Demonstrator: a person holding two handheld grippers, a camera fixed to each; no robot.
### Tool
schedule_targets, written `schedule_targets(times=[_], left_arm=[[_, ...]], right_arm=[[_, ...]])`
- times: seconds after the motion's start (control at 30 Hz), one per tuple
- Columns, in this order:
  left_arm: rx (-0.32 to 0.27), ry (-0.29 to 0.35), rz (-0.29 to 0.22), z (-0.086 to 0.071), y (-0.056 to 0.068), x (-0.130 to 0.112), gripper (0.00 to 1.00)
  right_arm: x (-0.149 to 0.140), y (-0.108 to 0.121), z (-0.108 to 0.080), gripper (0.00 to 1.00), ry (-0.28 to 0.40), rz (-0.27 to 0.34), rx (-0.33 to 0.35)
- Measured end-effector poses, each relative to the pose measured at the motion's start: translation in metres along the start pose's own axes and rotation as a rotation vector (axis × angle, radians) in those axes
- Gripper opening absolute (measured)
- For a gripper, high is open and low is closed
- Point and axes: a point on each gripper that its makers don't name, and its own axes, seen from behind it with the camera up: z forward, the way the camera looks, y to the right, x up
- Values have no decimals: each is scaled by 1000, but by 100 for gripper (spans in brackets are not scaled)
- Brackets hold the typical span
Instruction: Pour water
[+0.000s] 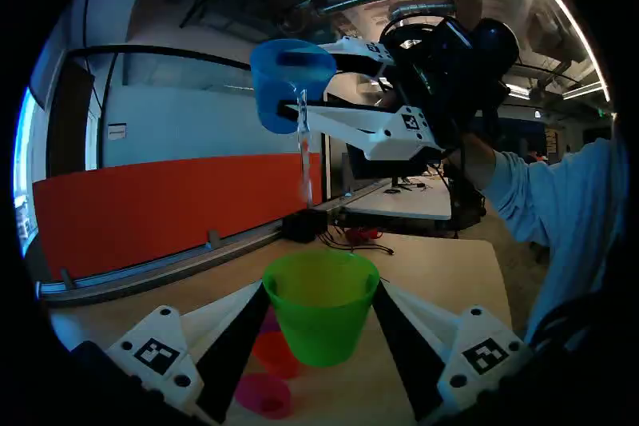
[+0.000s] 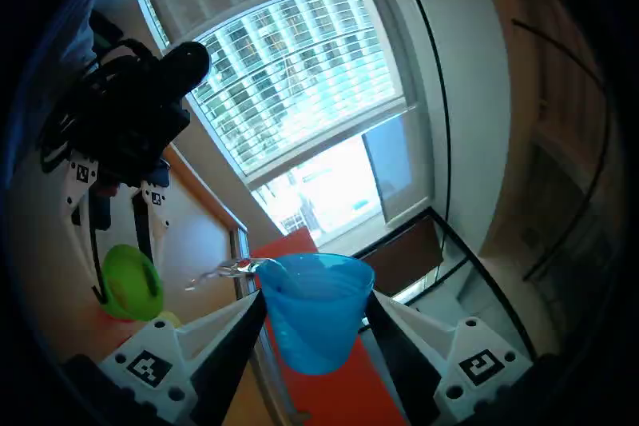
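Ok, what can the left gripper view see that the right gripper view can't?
The left gripper view gives you the pink cup on the table, the orange wall and a light blue sleeve. The right gripper view gives you the big window with blinds. Both have the tipped blue cup, the green cup and the water falling toward it.

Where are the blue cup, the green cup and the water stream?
blue cup (image 2: 315, 318): right gripper view, side wall.
green cup (image 1: 322, 326): left gripper view, outer wall.
water stream (image 1: 304, 154): left gripper view, middle part.
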Motion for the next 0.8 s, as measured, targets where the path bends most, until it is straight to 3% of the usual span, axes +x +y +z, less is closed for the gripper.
schedule_targets(times=[0.8], left_arm=[[-5, -5, 11, 4, 2, 0, 87]], right_arm=[[3, 15, 0, 88, -5, -121, -32]])
